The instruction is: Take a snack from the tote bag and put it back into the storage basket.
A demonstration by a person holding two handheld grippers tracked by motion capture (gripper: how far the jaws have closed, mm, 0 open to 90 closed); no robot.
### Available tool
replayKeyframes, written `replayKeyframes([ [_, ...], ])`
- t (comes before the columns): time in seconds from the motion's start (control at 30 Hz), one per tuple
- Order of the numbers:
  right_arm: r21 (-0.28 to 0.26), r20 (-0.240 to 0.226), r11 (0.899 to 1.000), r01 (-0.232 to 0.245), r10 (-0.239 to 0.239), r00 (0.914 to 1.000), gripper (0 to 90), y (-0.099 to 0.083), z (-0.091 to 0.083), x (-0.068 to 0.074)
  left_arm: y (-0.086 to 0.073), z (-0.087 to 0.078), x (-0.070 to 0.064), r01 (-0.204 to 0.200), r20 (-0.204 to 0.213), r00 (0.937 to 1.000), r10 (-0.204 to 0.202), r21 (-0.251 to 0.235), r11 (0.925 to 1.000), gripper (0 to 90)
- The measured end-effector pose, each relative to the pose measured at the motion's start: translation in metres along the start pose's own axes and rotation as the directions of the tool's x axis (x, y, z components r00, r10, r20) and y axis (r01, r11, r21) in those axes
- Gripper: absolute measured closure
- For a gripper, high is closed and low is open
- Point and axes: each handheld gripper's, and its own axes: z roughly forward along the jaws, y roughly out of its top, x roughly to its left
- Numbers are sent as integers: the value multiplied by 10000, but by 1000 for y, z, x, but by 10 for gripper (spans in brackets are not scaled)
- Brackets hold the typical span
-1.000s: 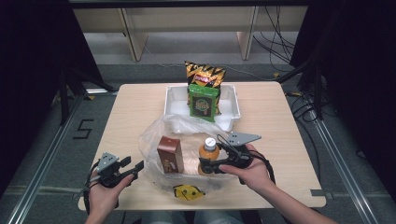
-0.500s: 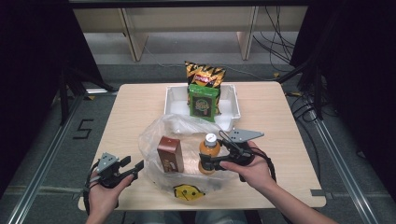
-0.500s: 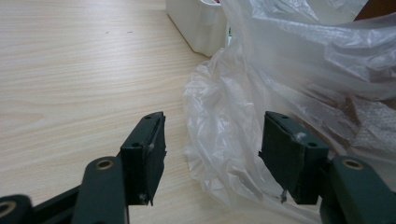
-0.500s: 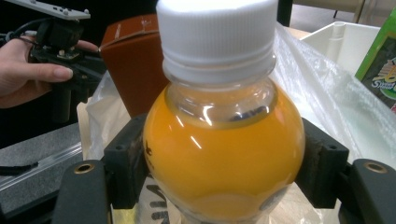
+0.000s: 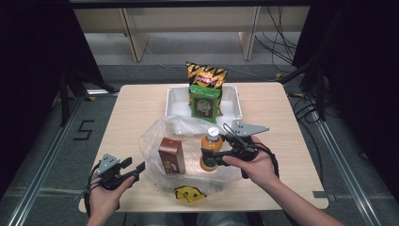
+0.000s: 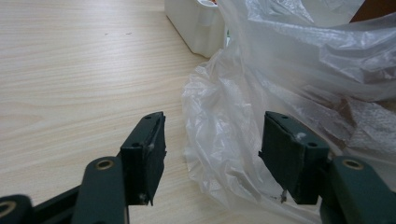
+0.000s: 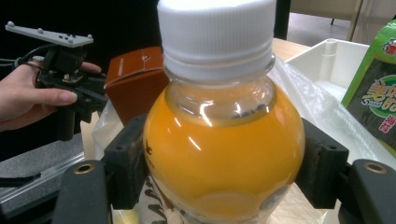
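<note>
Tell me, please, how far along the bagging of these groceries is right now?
The brown carton already stands in the plastic bag. The right gripper clamps the orange juice bottle upright there. The left gripper waits open at the bag's edge. The green packet and chip bag remain in the white bin.

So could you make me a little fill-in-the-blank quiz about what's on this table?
1. The right gripper is shut on a bottle of ____ juice.
2. The bottle's cap is ____.
3. The left gripper has its jaws ____, beside the plastic bag.
4. The brown carton stands on the ____.

Missing words: orange; white; open; bag
</note>
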Motion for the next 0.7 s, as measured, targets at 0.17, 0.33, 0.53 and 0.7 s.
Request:
replayKeyframes([
  [0.17,156,-34,9997,-179,180,9998,309,4,-2,1,0,0,0,5,11,10000,-5,-1,10000,394],
  [0.33,-71,-67,10000,31,-31,10000,309,9,-1,-2,0,0,-1,9,25,10000,-9,9,10000,394],
  [0.53,-206,-27,9998,-70,69,10000,309,14,-2,-2,0,1,-1,9,31,10000,-9,1,10000,394],
  [0.7,-257,-25,9996,79,-80,10000,309,19,-1,-4,0,1,0,23,19,10000,-23,18,10000,394],
])
